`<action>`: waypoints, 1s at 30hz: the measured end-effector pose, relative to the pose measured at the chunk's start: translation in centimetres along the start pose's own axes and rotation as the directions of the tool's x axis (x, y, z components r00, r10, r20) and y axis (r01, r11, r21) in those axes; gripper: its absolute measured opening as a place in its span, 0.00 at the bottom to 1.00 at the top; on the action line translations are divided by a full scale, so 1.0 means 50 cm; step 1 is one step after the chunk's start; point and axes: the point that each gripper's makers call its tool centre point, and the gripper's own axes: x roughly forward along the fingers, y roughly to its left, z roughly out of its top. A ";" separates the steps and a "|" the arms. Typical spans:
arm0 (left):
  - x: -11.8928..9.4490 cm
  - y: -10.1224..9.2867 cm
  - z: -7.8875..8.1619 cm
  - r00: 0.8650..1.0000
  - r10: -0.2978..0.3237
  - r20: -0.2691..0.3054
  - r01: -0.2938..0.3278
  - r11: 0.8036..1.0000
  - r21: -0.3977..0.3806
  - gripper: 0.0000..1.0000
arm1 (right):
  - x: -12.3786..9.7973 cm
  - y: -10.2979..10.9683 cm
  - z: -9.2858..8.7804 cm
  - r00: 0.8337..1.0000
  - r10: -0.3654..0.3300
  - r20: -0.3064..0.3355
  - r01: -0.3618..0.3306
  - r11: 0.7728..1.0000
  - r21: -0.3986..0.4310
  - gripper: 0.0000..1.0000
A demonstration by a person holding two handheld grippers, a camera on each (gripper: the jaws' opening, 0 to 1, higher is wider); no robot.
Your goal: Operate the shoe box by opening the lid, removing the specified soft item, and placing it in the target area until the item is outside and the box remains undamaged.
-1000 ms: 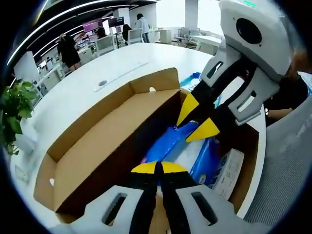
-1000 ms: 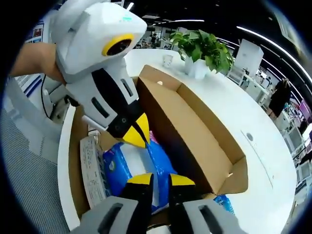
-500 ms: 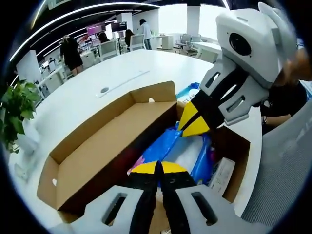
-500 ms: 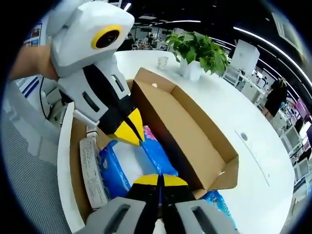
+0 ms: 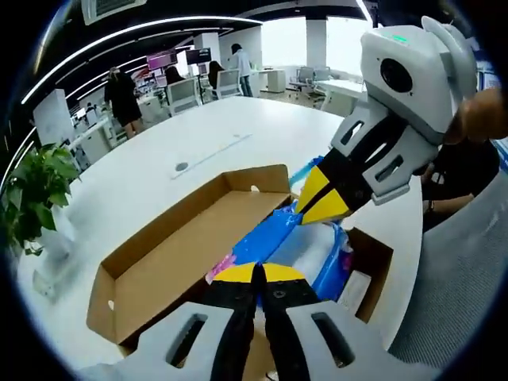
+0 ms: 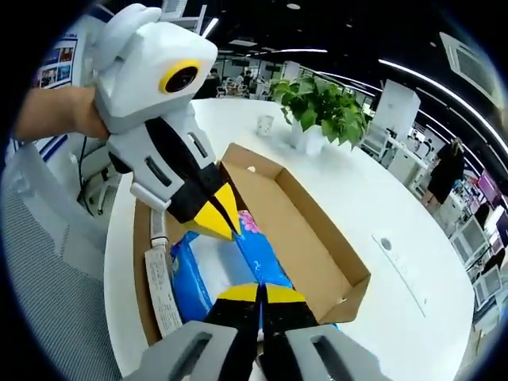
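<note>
Open shoe box, blue soft pack inside, potted plant beyond

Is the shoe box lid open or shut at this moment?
Open. The lid is swung back flat on the white table, and the blue soft pack shows inside the shoe box.

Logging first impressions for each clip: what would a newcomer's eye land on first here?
The open cardboard shoe box, lid folded back on the white round table, with a blue plastic-wrapped soft pack inside it. Both grippers are shut on that pack: the left gripper at one end, the right gripper at the other. A potted plant stands behind the box.
</note>
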 end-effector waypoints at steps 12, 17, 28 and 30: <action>-0.036 -0.002 0.057 1.000 -0.004 0.028 0.003 1.000 0.014 0.00 | -0.054 -0.021 0.041 0.999 -0.011 0.031 0.012 1.000 -0.012 0.00; -0.048 -0.016 0.079 0.999 -0.015 0.030 0.016 1.000 -0.011 0.00 | -0.076 -0.032 0.048 1.000 -0.008 0.030 0.008 1.000 -0.004 0.00; -0.038 -0.063 0.122 0.998 -0.064 0.021 0.065 0.998 -0.023 0.00 | -0.132 -0.048 0.020 1.000 -0.024 0.012 0.024 1.000 0.019 0.00; -0.034 -0.075 0.130 0.997 -0.073 0.018 0.073 0.997 -0.019 0.00 | -0.144 -0.053 0.012 0.999 -0.030 0.011 0.030 0.999 0.031 0.00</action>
